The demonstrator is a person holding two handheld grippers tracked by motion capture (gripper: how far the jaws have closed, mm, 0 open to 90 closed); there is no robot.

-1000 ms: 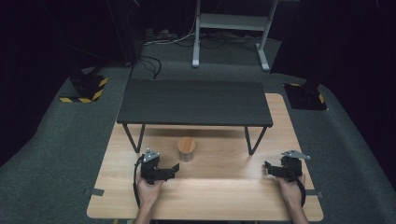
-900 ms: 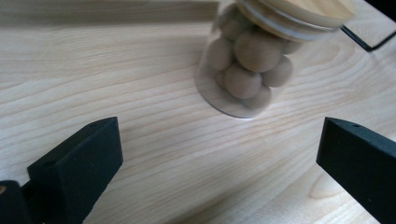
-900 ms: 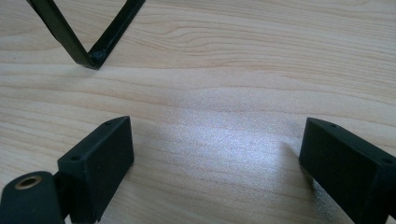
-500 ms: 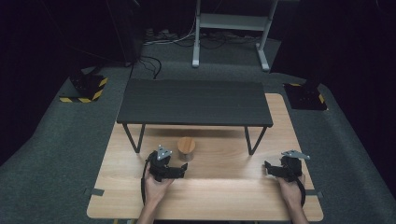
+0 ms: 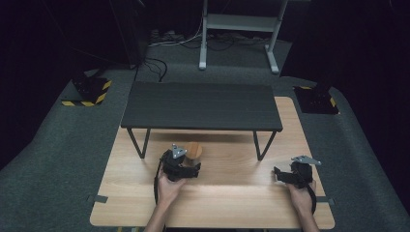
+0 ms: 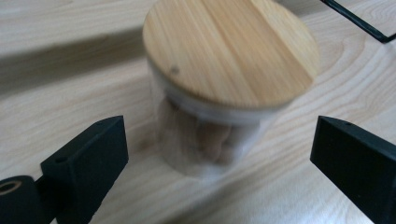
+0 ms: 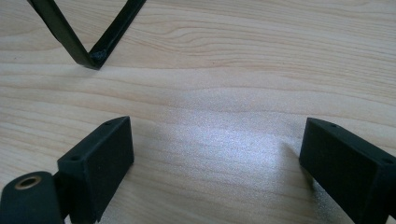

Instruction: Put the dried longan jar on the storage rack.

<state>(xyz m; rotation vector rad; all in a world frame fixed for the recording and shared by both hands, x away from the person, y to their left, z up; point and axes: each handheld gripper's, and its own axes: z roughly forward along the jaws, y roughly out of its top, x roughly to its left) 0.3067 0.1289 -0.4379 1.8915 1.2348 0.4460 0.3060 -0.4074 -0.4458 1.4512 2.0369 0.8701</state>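
High view: looking forward and down from above my side, far off, taking in the whole worktop [image 5: 227, 203] and the black shelf [image 5: 200, 106].
Left gripper view: riding on my left gripper [image 5: 186, 169], looking along my spread jaws, very near the wooden-lidded jar [image 6: 229, 79].
Right gripper view: riding on my right gripper [image 5: 285, 176], facing down at bare worktop, close by a shelf leg [image 7: 88, 42].
Shared: the high view is also showing the jar [image 5: 194, 150] and that shelf leg [image 5: 261, 145].

Clear jar [image 6: 210, 135] with a pale striped-grain wooden lid [image 6: 229, 49]; black tongs [image 6: 219, 154]; light wood-grain worktop [image 5: 232, 203]; black shelf [image 5: 200, 105]; yellow-black hazard stripes [image 5: 87, 96] at left.
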